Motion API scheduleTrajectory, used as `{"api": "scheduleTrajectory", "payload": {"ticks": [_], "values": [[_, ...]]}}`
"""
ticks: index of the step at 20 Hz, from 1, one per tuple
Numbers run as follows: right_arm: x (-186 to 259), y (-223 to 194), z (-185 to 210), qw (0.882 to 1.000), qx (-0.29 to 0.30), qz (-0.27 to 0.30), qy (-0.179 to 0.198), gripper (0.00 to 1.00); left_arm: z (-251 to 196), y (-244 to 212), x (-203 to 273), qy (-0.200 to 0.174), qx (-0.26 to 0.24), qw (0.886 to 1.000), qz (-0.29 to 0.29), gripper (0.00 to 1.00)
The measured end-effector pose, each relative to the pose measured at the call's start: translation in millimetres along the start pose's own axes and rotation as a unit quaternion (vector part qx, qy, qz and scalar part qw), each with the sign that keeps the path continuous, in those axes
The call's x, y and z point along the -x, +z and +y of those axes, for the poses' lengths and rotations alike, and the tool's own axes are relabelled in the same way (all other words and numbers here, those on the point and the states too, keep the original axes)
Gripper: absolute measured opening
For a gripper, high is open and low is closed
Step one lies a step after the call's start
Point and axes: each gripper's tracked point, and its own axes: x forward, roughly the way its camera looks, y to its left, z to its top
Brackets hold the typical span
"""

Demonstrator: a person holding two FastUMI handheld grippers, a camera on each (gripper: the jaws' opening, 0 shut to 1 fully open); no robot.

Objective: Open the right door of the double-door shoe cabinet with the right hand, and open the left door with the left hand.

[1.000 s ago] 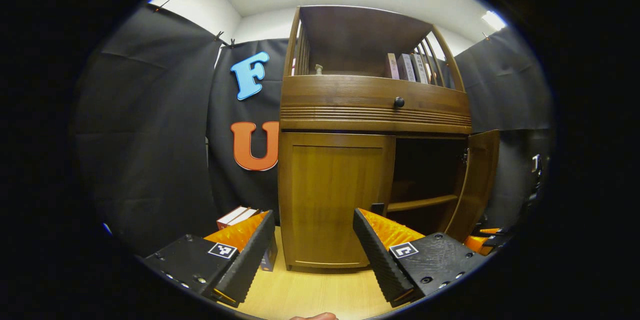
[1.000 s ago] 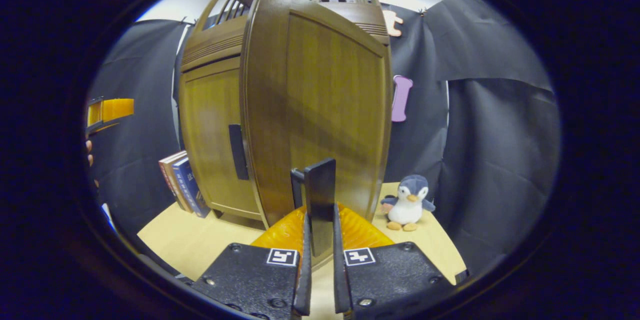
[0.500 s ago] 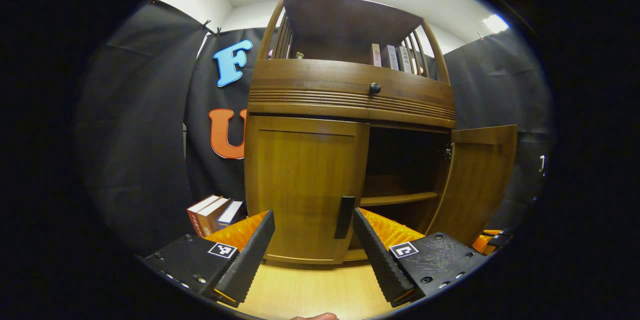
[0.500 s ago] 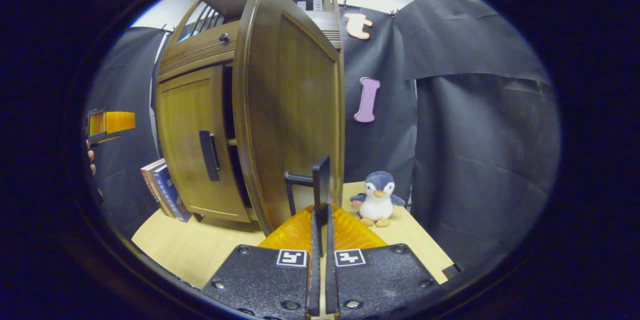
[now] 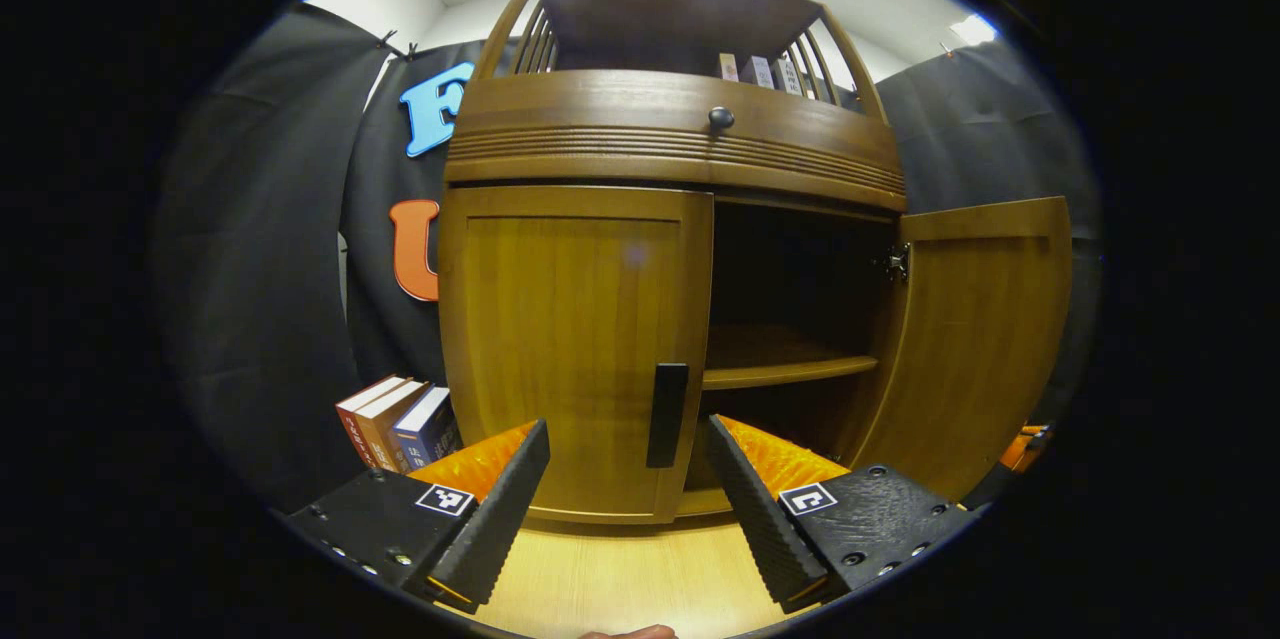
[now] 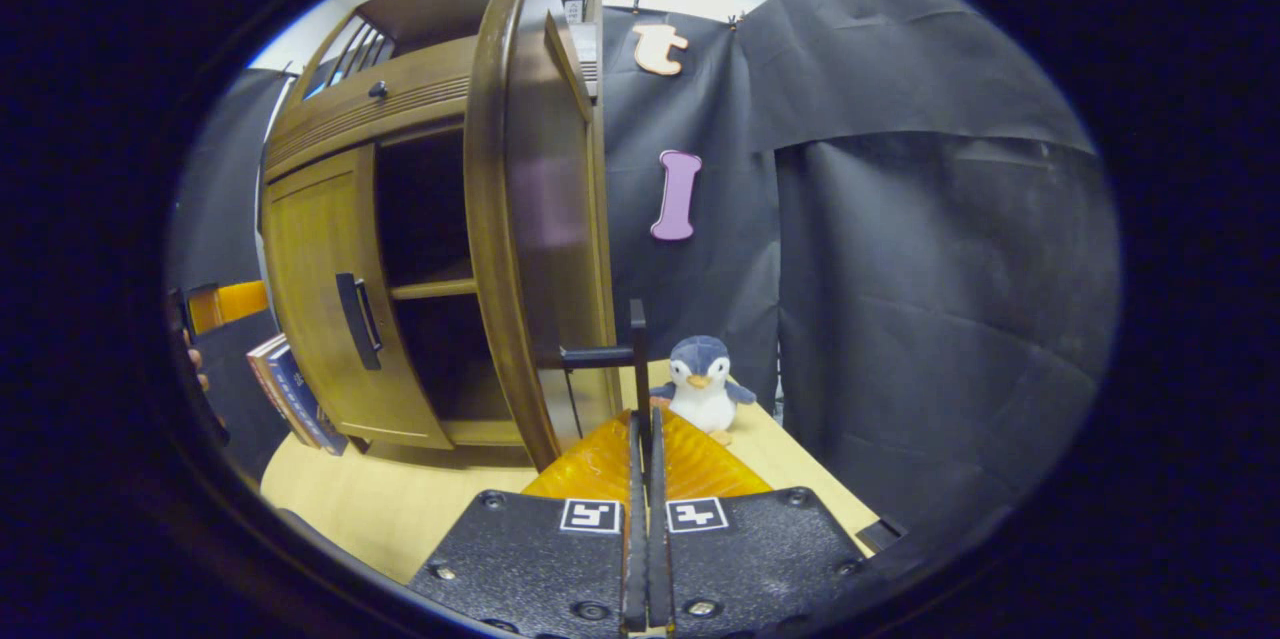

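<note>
Right gripper (image 6: 641,439), jaws pinched on the right door (image 6: 530,219) handle (image 6: 637,359), has that door swung wide; left door (image 5: 570,349) shut, its dark bar handle (image 5: 667,415) ahead of the left gripper (image 5: 628,479), jaws spread and empty. Best to bring the jaws astride the bar, close squarely, then pull along the hinge arc. Cabinet (image 5: 675,134) is smooth, glossy brown wood with flat panel doors on a pale desk (image 5: 620,579).
</note>
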Motion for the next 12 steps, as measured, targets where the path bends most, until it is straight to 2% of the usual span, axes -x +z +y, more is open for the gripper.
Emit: {"api": "scheduleTrajectory", "payload": {"ticks": [8,12], "values": [[4,0,-20,1.000,-0.001,-0.002,-0.003,0.04,-19,-13,-46,-0.016,-0.010,1.000,0.009,0.95],[9,0,-57,0.999,-0.001,-0.001,-0.039,0.04,-25,-31,-69,-0.021,-0.020,0.999,0.024,0.95]]}}
